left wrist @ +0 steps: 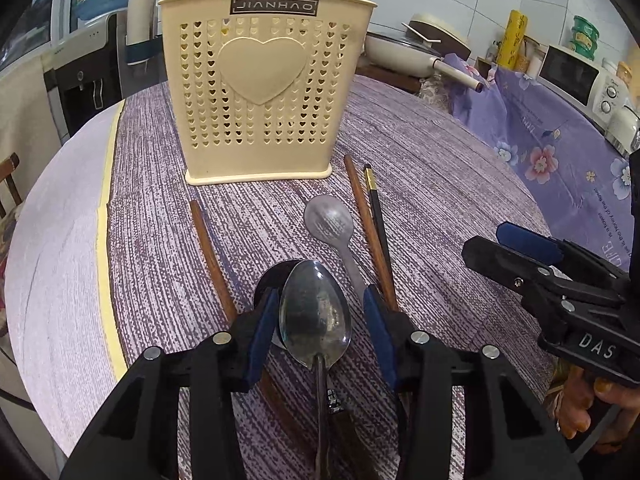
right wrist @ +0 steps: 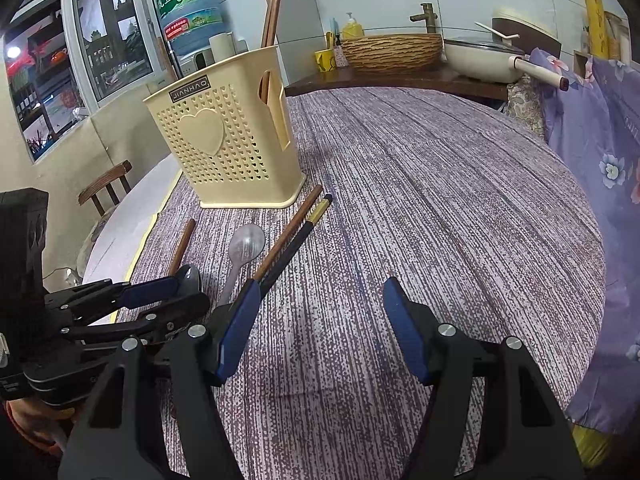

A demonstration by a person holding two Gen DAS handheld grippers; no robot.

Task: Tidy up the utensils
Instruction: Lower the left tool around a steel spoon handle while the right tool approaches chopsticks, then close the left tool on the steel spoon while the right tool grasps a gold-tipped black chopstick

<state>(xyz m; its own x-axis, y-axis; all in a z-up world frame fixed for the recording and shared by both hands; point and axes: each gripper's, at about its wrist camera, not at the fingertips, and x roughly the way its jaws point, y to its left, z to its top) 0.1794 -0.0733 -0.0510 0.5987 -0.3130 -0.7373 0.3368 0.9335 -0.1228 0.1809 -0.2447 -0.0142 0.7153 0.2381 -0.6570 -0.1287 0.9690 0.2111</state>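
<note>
Cream holder [left wrist: 260, 92] holds upright chopsticks [right wrist: 272, 12]; left gripper [left wrist: 320, 312] angled down, jaws part-open astride metal spoon [left wrist: 316, 316], not gripping.

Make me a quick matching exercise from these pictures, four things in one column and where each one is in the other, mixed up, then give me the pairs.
Things:
1. metal spoon
2. plastic spoon
3. black chopstick
4. holder

Places:
A. standing upright at the back of the table
B. lying furthest right of the utensils in the left wrist view
C. between the fingers of the left gripper
D. lying on the cloth just beyond the metal spoon

Pairs: 1-C, 2-D, 3-B, 4-A
</note>
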